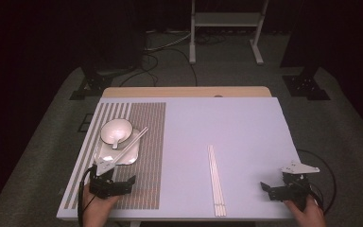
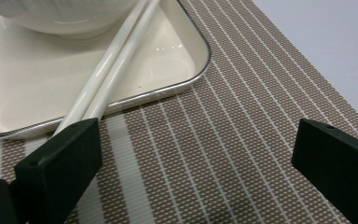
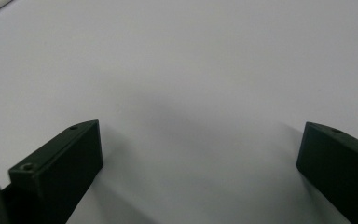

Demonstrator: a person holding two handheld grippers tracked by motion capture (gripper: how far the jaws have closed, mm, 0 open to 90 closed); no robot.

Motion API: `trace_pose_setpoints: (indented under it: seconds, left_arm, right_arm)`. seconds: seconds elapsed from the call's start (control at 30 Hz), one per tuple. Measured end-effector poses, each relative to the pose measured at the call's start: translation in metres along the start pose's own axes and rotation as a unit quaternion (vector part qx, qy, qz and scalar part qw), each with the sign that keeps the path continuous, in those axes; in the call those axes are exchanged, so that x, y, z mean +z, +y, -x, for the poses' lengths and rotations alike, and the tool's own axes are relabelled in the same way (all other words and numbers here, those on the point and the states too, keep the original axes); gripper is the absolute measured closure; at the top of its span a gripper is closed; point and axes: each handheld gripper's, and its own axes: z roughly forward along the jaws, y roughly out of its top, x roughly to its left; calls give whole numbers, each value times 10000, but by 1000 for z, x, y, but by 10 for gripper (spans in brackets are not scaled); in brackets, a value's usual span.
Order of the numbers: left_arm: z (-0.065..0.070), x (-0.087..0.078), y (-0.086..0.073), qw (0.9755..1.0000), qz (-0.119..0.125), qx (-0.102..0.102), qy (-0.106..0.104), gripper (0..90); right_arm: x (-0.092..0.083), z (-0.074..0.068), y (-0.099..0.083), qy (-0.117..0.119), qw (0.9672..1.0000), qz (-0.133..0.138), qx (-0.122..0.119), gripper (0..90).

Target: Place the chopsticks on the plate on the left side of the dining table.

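A white bowl (image 1: 116, 131) with a spoon (image 1: 117, 140) in it stands on a white rectangular plate (image 1: 124, 156), on a brown striped placemat (image 1: 147, 142) at the table's left. A pair of white chopsticks (image 1: 133, 143) leans across the plate. My left gripper (image 1: 113, 176) hovers open just in front of the plate. In the left gripper view its jaws (image 2: 198, 140) stand wide apart over the placemat (image 2: 223, 154), the left jaw by the chopsticks' near end (image 2: 116, 65). My right gripper (image 1: 275, 182) is open over bare table (image 3: 200, 135) at the front right.
More white chopsticks (image 1: 216, 179) lie side by side on the pale tabletop (image 1: 227, 123), between the two grippers and near the front edge. Beyond the table are a white frame's legs (image 1: 224, 28) and cables on the floor.
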Motion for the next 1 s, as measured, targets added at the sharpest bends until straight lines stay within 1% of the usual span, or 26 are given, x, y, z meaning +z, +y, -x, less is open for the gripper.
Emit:
trace_pose_setpoints:
  seconds: [0.23, 0.27, 0.33, 0.57, 0.77, 0.83, 1.0]
  left_arm:
    - [-8, -1, -1, 9999, 32, -91, 106, 9]
    - [-9, -2, -1, 9999, 17, -70, 115, 8]
    - [-11, -2, -1, 9998, 40, -110, 146, 8]
    - [-20, -3, -2, 9995, 62, -159, 257, 8]
    - [-27, -3, -2, 9992, 82, -228, 315, 8]
    - [-31, -2, -2, 9990, 94, -272, 347, 9]
    - [-38, -3, -1, 9986, 128, -300, 420, 8]
  right_arm:
    - [0, 0, 0, 0, 10000, -1, 2, 0]
    - [0, 0, 0, 0, 10000, -1, 0, 0]
    - [0, 0, 0, 0, 10000, -1, 1, 0]
    - [0, 0, 0, 0, 10000, 0, 1, 0]
    - [0, 0, 0, 0, 10000, 0, 0, 0]
    - [0, 0, 0, 0, 10000, 0, 1, 0]
    - [0, 0, 0, 1, 10000, -1, 2, 0]
